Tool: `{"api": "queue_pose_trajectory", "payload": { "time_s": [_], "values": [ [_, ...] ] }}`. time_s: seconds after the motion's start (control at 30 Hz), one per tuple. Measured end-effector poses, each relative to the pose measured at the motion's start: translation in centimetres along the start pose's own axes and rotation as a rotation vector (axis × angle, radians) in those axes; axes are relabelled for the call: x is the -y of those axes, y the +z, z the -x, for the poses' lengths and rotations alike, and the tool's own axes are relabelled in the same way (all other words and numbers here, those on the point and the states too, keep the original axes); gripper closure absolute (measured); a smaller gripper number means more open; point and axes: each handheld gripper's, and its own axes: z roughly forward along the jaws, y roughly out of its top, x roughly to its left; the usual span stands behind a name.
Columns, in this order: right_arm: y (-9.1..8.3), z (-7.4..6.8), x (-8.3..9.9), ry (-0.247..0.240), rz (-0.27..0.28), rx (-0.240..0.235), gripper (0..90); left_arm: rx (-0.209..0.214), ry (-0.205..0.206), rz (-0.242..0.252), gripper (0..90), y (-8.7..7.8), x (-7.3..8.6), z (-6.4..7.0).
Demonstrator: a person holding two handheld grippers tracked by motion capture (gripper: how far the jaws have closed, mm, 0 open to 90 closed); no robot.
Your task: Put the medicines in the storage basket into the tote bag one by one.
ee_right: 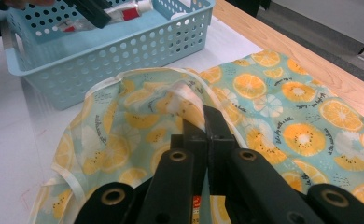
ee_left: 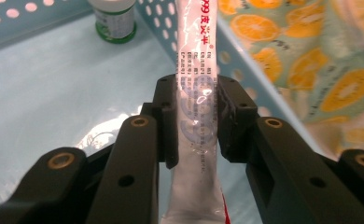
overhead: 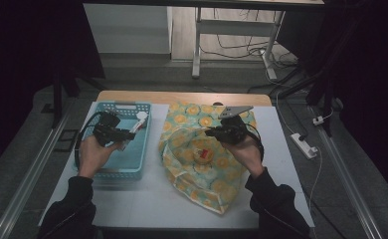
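Over on the left, a pale blue plastic basket (overhead: 113, 171), walls punched with round holes, smooth floor. Above it, the left gripper (overhead: 124, 134), black and blocky, clamped tight on a soft white tube (ee_left: 195, 102) with glossy, crinkled skin and red print. Squeezed between both pads at mid-length, long axis running straight away along the jaws in the left gripper view, far end aimed at the basket's wall, near end down toward the hand. Also in the basket, a small white bottle (ee_left: 115, 19) with a green label, upright near the far corner. Just right of the basket, a limp fabric bag (overhead: 184, 124), teal with orange slices, rumpled on the white table (overhead: 154, 199), mouth lifted open. At its raised cream-trimmed rim, the right gripper (ee_right: 201, 122), jaws pinched together on the cloth edge. Inside the bag, a small round yellow thing, too dim to name.
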Motion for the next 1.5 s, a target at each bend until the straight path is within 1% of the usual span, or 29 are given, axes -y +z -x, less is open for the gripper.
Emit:
{"api": "queue_pose_trajectory", "payload": {
  "time_s": [0.03, 0.2, 0.43, 0.5, 0.6, 0.7, 0.83, 0.93, 1.03, 1.1, 1.23, 1.5],
  "values": [
    [0.0, 0.0, 0.0, 0.001, 0.000, 0.000, 89.5, 0.005, 0.007, 0.002, 71.6, -0.2, 0.0, 0.2],
    [0.1, 0.0, 0.0, 0.001, -0.003, -0.002, 89.5, 0.020, 0.018, 0.033, 71.6, -1.0, 0.2, 1.1],
    [0.1, 0.0, 0.1, 0.000, -0.006, -0.003, 89.5, 0.045, 0.058, 0.052, 71.6, -1.8, 0.5, 2.9],
    [0.1, 0.0, 0.1, 0.001, -0.006, -0.003, 89.5, 0.050, 0.071, 0.055, 71.6, -1.9, 0.6, 3.5],
    [0.2, 0.0, 0.1, -0.001, -0.006, -0.003, 89.5, 0.070, 0.073, 0.050, 71.6, -2.1, 0.6, 4.4],
    [0.2, 0.0, 0.1, 0.000, -0.005, -0.001, 89.5, 0.087, 0.097, 0.046, 71.6, -2.1, 0.6, 5.5],
    [0.2, 0.0, 0.1, 0.000, -0.005, 0.000, 89.5, 0.108, 0.136, 0.040, 71.6, -1.8, 0.5, 7.1],
    [0.2, 0.0, 0.1, -0.001, -0.005, 0.000, 89.5, 0.131, 0.160, 0.036, 71.6, -1.4, 0.3, 8.3],
    [0.1, 0.0, 0.1, 0.000, -0.003, 0.000, 89.5, 0.146, 0.188, 0.028, 71.6, -1.0, 0.1, 9.4],
    [0.1, 0.0, 0.1, -0.001, -0.003, 0.000, 89.5, 0.159, 0.196, 0.027, 71.6, -0.8, 0.0, 10.0],
    [0.1, 0.0, 0.1, -0.001, -0.002, 0.000, 89.5, 0.178, 0.215, 0.014, 71.6, -0.2, -0.3, 11.0],
    [0.2, -0.1, 0.1, -0.002, -0.003, 0.000, 89.5, 0.215, 0.237, -0.012, 71.6, 1.4, -1.1, 12.4]
  ]
}}
